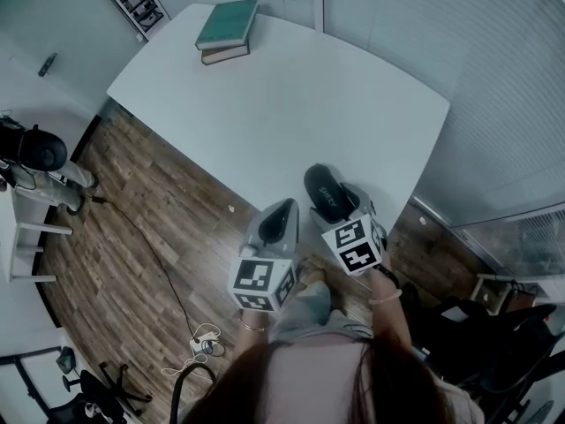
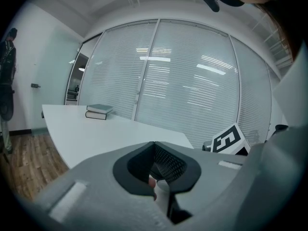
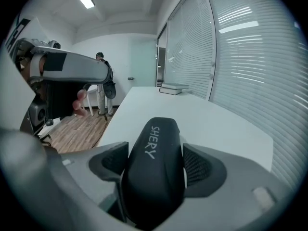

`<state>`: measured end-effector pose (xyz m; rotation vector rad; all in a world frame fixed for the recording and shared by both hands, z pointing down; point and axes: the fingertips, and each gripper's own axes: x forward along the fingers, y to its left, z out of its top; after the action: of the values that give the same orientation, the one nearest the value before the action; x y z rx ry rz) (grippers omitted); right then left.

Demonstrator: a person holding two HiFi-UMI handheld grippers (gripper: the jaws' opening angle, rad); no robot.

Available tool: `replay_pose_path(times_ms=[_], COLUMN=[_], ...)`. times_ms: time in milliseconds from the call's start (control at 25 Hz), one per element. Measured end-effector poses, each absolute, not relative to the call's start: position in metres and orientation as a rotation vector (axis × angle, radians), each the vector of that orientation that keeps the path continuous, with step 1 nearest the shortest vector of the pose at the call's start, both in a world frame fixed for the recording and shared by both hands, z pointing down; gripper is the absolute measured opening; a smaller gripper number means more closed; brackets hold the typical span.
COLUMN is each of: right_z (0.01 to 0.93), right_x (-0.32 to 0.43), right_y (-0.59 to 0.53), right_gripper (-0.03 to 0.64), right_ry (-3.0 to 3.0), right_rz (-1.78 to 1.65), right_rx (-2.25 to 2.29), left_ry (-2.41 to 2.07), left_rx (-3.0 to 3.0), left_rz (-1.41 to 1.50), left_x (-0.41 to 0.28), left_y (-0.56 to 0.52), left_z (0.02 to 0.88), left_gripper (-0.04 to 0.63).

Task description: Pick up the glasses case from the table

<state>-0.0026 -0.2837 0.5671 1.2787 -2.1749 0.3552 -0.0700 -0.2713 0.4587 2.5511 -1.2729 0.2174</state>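
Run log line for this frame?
stage: pre-grasp | right gripper: jaws open, straddling glasses case | case: on table, near edge | left gripper: jaws shut, empty

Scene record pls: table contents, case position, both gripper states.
surface: white table
target: black oval glasses case, flat near the table's near edge
right gripper: open, jaws either side of the case
left gripper: shut, empty, away from the case
other: two stacked books, green one on top, far corner
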Motion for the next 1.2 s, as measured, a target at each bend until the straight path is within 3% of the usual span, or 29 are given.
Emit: replay_pose_path(times_ms=[1200], right_z=[0.534], right_x=[0.01], right_y=[-0.28], right_gripper=[0.33], right_ry=[-2.152], right_rz=[0.33], right_rx=[1.478], left_ry=[-1.249], left_rx=[2.63], left_rz=[0.186], left_x=[-0.069], left_y=[-0.27], left_z=[0.436], left_gripper=[0.011])
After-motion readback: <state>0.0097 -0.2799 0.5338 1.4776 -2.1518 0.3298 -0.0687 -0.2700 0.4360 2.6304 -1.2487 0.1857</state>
